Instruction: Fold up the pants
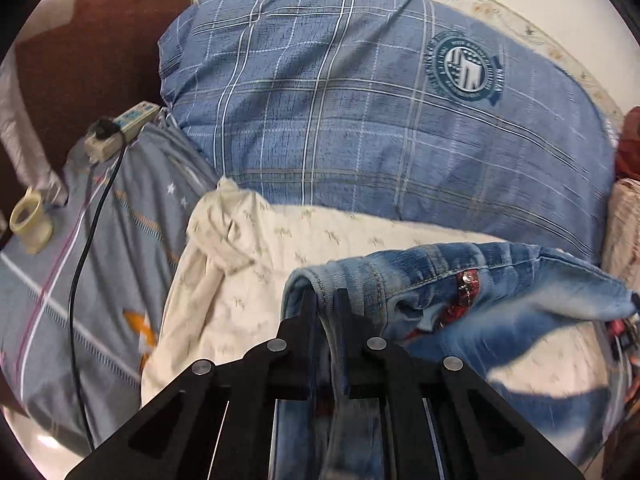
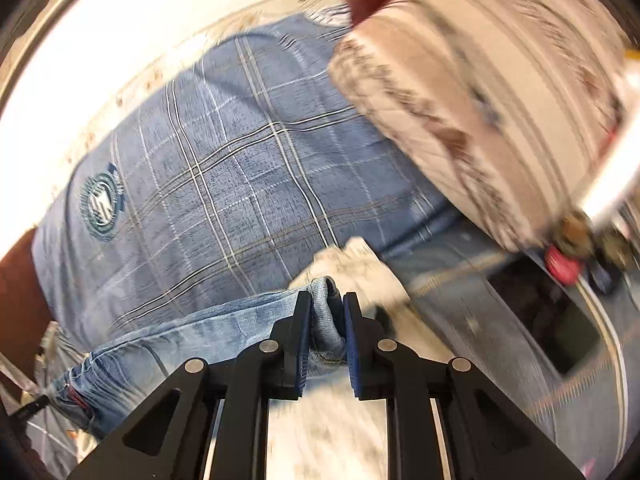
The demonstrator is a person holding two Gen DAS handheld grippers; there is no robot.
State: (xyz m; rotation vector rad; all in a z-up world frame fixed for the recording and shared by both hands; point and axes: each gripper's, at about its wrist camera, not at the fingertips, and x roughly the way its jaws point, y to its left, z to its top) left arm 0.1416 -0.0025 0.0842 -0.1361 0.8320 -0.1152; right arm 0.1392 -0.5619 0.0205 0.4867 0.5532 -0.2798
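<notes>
Both grippers pinch jeans; crest lettering seems unreadable.

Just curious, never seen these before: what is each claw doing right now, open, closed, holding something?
Left gripper: closed on a fold of the jeans.
Right gripper: closed on a bunched edge of the jeans.

Faded light-blue jeans, with red trim at a pocket, are hanging bunched and stretched toward three o'clock, above a cream sheet.
</notes>
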